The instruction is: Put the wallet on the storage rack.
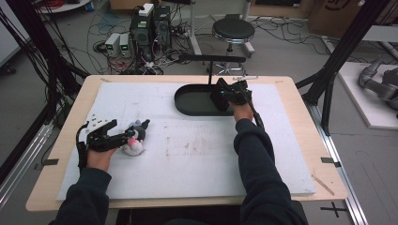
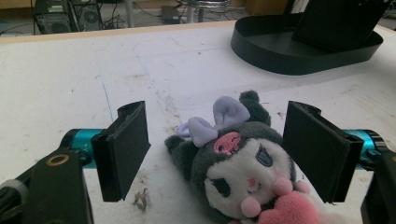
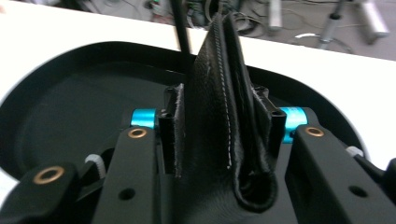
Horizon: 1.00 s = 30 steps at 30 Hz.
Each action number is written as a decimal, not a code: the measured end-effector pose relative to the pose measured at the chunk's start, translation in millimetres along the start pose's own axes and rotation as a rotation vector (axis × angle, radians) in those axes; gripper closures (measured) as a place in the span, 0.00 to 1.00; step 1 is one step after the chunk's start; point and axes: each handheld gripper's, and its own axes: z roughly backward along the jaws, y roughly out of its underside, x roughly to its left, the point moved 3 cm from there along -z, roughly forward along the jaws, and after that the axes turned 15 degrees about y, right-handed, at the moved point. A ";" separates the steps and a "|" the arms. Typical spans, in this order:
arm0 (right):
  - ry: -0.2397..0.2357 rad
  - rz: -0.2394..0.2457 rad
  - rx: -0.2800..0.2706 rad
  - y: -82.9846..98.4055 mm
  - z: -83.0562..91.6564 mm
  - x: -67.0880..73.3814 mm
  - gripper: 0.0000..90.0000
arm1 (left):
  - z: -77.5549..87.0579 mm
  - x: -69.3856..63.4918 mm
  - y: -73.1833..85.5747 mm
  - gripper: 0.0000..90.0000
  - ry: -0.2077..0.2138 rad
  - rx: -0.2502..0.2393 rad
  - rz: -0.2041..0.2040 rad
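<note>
Wallet (image 3: 219, 116), black leather, sat pinched in your right claw (image 1: 231, 93) over the tray (image 1: 187, 101), awaiting release, while your left claw (image 2: 224, 149) stood spread around the plush toy (image 2: 247, 177).

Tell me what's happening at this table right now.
A person works with a gripper in each hand. The right gripper holds a folded black leather piece over the black oval tray. The left gripper sits open around a plush toy lying on the white mat, not yet squeezing it.
</note>
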 end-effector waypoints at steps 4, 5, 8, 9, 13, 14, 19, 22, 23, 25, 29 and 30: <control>0.039 -0.008 0.032 3.7 0.9 -10.4 0.66 | -0.5 -0.4 0.1 0.25 -0.002 0.003 0.001; 0.045 -0.001 0.048 5.2 0.0 -11.7 0.62 | -0.6 -0.5 0.1 0.25 -0.001 0.004 -0.001; 0.040 0.029 0.076 8.5 -3.4 -13.4 0.51 | -0.9 -0.8 0.1 0.25 0.000 0.002 0.001; 0.018 0.032 0.072 8.6 -3.6 -13.9 0.46 | -0.7 -0.5 0.1 0.25 -0.001 0.003 0.000; 0.021 0.047 0.046 5.8 3.7 -20.2 0.32 | -0.9 0.1 0.2 0.25 0.003 -0.001 0.003; 0.021 0.047 0.046 5.8 3.7 -20.2 0.32 | -0.9 0.1 0.2 0.25 0.003 -0.001 0.003; 0.023 0.050 -0.005 0.0 28.9 -43.4 0.29 | -0.9 0.0 -0.2 0.25 0.003 -0.007 0.000; 0.007 0.043 -0.018 -0.5 43.9 -53.9 0.28 | -0.8 -0.2 -0.4 0.25 0.005 -0.010 -0.003; -0.003 0.039 -0.015 -0.1 49.2 -56.7 0.27 | -0.9 -0.2 -0.4 0.25 0.006 -0.010 -0.002; -0.004 0.057 -0.036 2.5 61.5 -60.6 0.27 | -0.8 0.1 -0.5 0.25 0.005 -0.015 0.000; 0.006 0.111 -0.063 17.6 89.0 -68.9 0.25 | -0.2 0.6 -0.9 0.25 0.005 -0.022 -0.001; 0.006 0.111 -0.063 17.6 89.0 -68.9 0.25 | -0.2 0.6 -0.9 0.25 0.005 -0.022 -0.001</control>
